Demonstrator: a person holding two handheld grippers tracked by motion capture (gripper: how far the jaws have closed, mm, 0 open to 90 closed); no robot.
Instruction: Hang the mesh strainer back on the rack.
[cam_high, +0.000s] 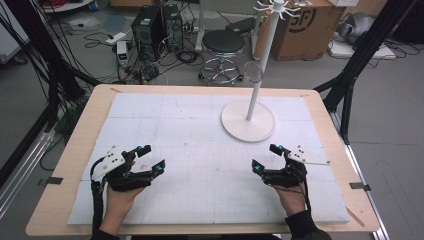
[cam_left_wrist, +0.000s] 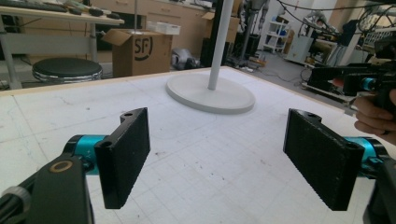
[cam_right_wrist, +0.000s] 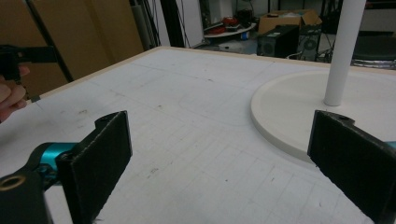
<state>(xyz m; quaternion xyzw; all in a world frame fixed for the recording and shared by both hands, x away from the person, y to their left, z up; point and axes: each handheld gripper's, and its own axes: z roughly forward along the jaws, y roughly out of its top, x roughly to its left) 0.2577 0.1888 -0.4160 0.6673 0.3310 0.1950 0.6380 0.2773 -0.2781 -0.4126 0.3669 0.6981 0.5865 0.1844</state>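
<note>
Two grippers low over the white mat (cam_high: 200, 140), both spread wide and gripping nothing: left gripper (cam_high: 150, 159) near the mat's left front, right gripper (cam_high: 266, 157) at the right front. Between them, bare gridded mat. Just beyond the right gripper, the white stand (cam_high: 248, 120), round base flat on the mat, pole upright, a glass disc (cam_high: 253, 71) hanging beside the pole. Behind the table (cam_high: 60, 175), a black stool (cam_high: 223, 44) and a cardboard box (cam_high: 310, 27).

Both the left gripper (cam_high: 150, 159) and right gripper (cam_high: 266, 157) rest open-jawed near the white stand (cam_high: 248, 120).
</note>
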